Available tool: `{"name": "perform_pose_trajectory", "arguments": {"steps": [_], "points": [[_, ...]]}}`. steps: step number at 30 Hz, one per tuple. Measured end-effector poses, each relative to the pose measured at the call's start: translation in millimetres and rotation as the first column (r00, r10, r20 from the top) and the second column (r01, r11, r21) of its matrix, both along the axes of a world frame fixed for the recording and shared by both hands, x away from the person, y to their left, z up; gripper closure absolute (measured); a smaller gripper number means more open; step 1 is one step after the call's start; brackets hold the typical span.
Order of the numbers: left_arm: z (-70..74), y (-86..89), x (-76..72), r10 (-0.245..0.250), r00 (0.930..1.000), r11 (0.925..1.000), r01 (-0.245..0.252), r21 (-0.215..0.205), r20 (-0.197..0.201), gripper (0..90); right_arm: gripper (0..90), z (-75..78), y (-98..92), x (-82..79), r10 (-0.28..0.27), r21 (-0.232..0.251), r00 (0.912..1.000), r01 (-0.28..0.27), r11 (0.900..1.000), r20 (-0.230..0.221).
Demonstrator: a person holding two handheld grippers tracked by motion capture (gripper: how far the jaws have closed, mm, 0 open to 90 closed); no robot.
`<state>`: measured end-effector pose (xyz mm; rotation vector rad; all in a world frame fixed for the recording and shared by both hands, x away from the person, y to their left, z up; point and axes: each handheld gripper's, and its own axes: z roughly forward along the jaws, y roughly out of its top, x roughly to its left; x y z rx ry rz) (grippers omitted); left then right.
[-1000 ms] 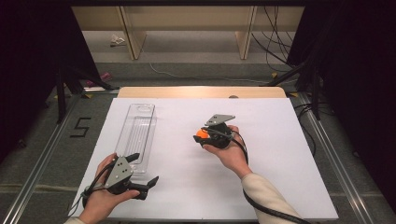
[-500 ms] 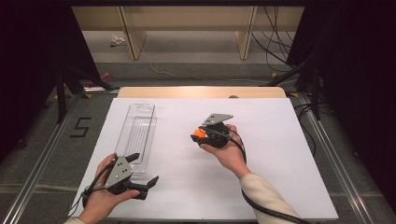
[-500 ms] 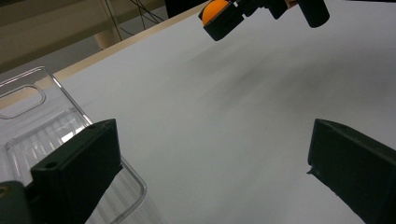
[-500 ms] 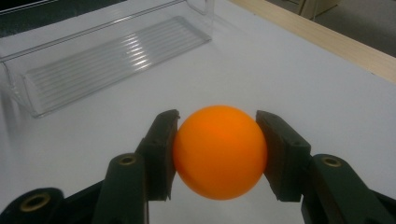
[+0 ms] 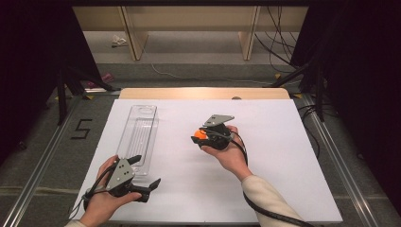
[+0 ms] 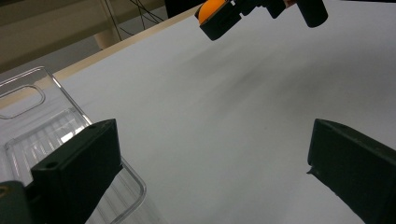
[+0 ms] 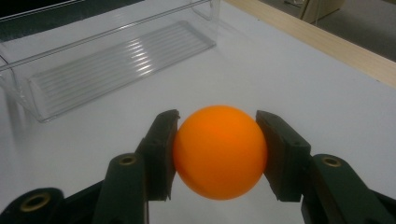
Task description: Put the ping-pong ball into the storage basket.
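An orange ball [image 5: 200, 135] sits between the jaws of my right gripper [image 5: 200, 138], which is shut on it above the middle of the white table. In the right gripper view the ball [image 7: 219, 151] is pressed on both sides by the black pads [image 7: 163, 154], clear of the surface. A clear plastic tray [image 5: 139, 135] lies lengthwise to the left, and nothing lies in it. My left gripper [image 5: 145, 171] rests at the tray's near end with its jaws wide apart and nothing between them. From the left gripper view, the tray corner [image 6: 28, 121] is beside one jaw and the ball [image 6: 210, 9] is far off.
A white sheet [image 5: 283, 156] covers the table, with a wooden edge [image 5: 203, 93] at the far side. Metal rails run along both sides, and a "5" mark [image 5: 81, 128] is on the floor at the left. Cables trail at the back right.
My right gripper has drifted slightly left toward the tray, still carrying the ball. The left gripper has stayed put.
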<state>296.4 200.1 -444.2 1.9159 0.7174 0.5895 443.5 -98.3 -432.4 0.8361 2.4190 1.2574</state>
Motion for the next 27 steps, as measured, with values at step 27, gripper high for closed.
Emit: {"name": "perform_pose_trajectory", "arguments": {"steps": [27], "points": [[-0.1, 0.2, 0.6, -0.001, 1.0, 1.0, 0.001, 0.001, 0.001, 2.3, 51.4, 0.8, 12.4, 0.4, 0.021, 0.003, 0.9997, -0.021, 1.0, 0.008]]}}
